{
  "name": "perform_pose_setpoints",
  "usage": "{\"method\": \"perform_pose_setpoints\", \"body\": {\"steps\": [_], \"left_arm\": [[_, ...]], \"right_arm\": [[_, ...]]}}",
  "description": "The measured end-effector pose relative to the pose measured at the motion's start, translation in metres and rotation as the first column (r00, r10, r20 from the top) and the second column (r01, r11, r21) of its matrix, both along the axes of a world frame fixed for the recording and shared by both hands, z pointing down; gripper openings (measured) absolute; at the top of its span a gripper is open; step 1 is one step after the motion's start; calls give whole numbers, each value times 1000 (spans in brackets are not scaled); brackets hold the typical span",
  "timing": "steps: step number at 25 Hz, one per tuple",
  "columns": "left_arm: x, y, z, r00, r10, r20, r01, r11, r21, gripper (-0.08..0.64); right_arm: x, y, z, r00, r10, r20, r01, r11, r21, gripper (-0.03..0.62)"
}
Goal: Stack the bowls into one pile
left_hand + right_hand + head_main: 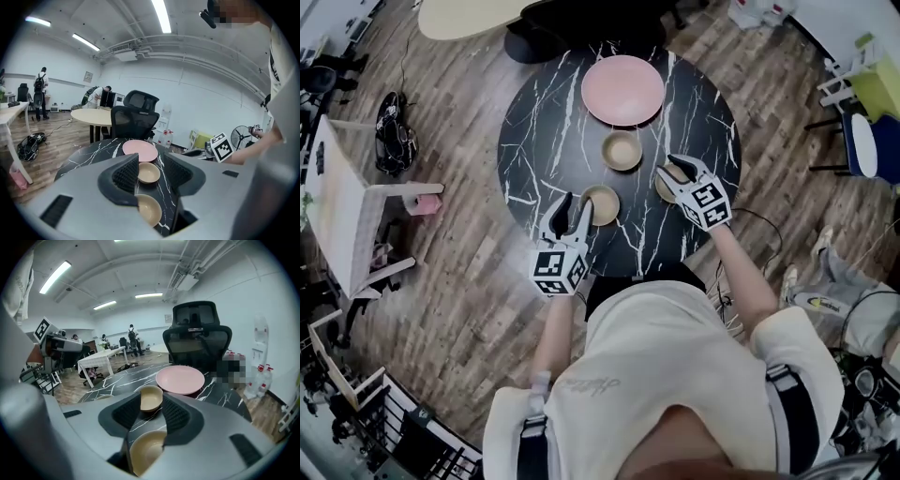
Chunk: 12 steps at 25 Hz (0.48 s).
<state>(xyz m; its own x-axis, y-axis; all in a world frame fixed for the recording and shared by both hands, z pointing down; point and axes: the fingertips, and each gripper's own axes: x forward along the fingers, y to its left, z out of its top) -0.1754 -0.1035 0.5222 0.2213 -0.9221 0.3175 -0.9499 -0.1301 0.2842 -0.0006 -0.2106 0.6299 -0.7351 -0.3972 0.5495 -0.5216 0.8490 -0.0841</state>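
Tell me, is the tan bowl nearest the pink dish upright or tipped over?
Upright: the tan bowl rests on its base, opening facing up.

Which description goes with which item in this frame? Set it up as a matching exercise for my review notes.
Items:
1. pink bowl
2. table
3. middle tan bowl
4. right claw

Descriptions:
a. black with white veins
b. open around the near tan bowl
c. largest dish, on the table's far side
d. alone at the table's centre

Pairs: 1-c, 2-a, 3-d, 4-b
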Motion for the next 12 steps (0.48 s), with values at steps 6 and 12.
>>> {"method": "perform_pose_setpoints", "body": {"steps": [6,12], "left_arm": [[-10,0,14,1000,12,15,-11,1000,-15,181],[-14,-2,25,1000,25,16,-24,999,-33,181]], "right_arm": [[-25,-21,35,999,16,-32,-19,993,-114,147],[-41,-37,61,996,25,-87,-41,980,-194,156]]}}
